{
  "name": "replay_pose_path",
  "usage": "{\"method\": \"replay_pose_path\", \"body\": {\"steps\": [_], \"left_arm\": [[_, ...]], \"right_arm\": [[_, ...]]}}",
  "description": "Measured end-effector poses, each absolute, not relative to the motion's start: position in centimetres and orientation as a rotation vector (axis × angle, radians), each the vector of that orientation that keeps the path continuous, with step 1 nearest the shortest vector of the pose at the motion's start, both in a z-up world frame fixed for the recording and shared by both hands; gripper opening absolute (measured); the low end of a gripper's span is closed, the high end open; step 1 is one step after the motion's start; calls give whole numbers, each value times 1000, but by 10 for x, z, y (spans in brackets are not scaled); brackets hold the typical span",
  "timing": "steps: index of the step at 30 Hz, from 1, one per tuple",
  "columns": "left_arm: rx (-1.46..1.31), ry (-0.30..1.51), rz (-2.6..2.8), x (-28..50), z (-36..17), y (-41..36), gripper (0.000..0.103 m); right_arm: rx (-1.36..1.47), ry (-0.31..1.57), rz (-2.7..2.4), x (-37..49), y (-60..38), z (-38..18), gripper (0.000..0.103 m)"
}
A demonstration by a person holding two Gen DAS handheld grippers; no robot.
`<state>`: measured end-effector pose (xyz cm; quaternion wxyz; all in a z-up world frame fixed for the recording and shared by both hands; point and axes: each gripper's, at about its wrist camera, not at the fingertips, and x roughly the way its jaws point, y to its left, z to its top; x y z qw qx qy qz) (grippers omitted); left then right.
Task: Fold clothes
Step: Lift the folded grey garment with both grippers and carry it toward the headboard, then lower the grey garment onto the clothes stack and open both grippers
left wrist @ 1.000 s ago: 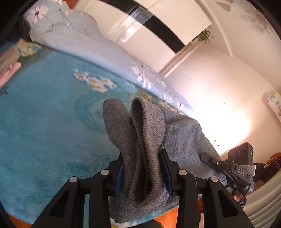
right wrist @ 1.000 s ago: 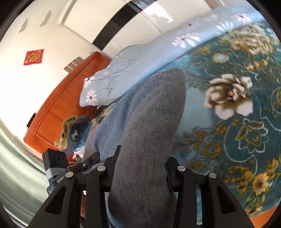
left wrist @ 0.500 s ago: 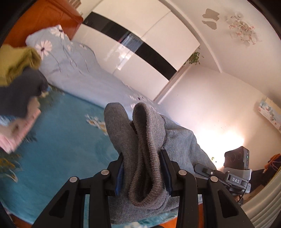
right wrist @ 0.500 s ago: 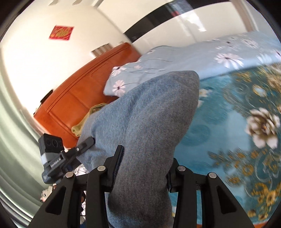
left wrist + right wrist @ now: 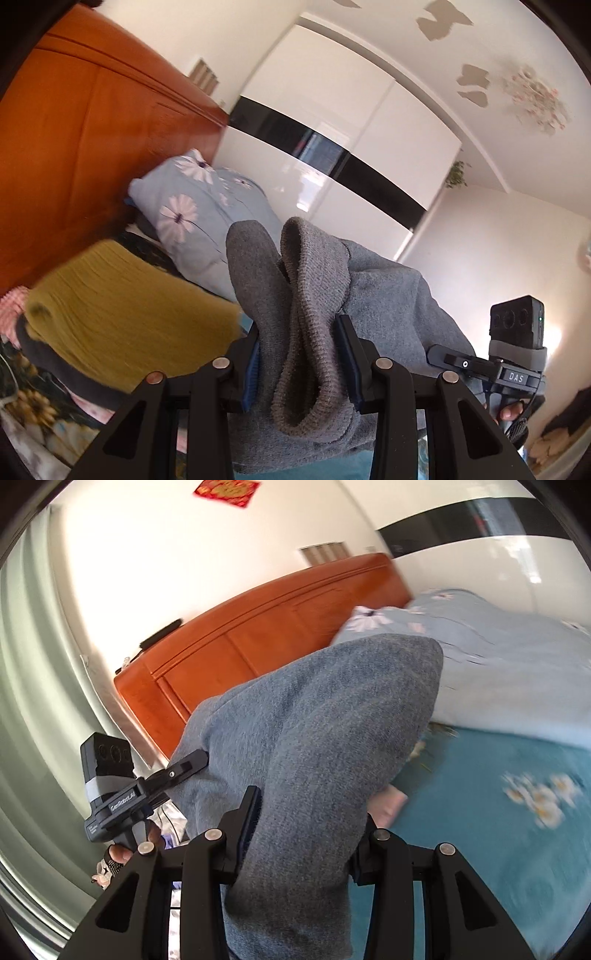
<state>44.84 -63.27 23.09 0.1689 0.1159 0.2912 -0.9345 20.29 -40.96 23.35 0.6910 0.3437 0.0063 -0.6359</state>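
Gripping grey sweater [image 5: 317,295]: left tool [image 5: 301,360], right tool [image 5: 306,834] both clamped on fabric.

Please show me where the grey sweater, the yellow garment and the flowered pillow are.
grey sweater [image 5: 314,332]: left wrist view, on the ribbed fold between the claw's fingers.
yellow garment [image 5: 129,314]: left wrist view, on its flat top.
flowered pillow [image 5: 192,218]: left wrist view, beside a white flower.

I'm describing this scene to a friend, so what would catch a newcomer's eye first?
A thick grey knit garment fills the middle, pinched in the left tongs and the right tongs. Behind it stands an orange wooden headboard, and a mustard-yellow garment lies at the left.
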Motion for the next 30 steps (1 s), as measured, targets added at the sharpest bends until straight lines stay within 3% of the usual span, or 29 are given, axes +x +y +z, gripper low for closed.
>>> {"method": "replay_pose_path", "body": {"steps": [8, 16, 22, 30], "left_arm": [[305, 803, -2565, 463, 223, -750, 40], [388, 955, -2397, 458, 155, -826, 40], [430, 1033, -2321, 453, 107, -841, 44], [489, 1064, -2265, 448, 120, -839, 55]], "right_arm": [[807, 10, -1363, 221, -545, 227, 41], [967, -47, -1309, 218, -614, 161, 41], [1042, -47, -1313, 212, -634, 126, 42], [1031, 3, -1341, 213, -626, 127, 43]]}}
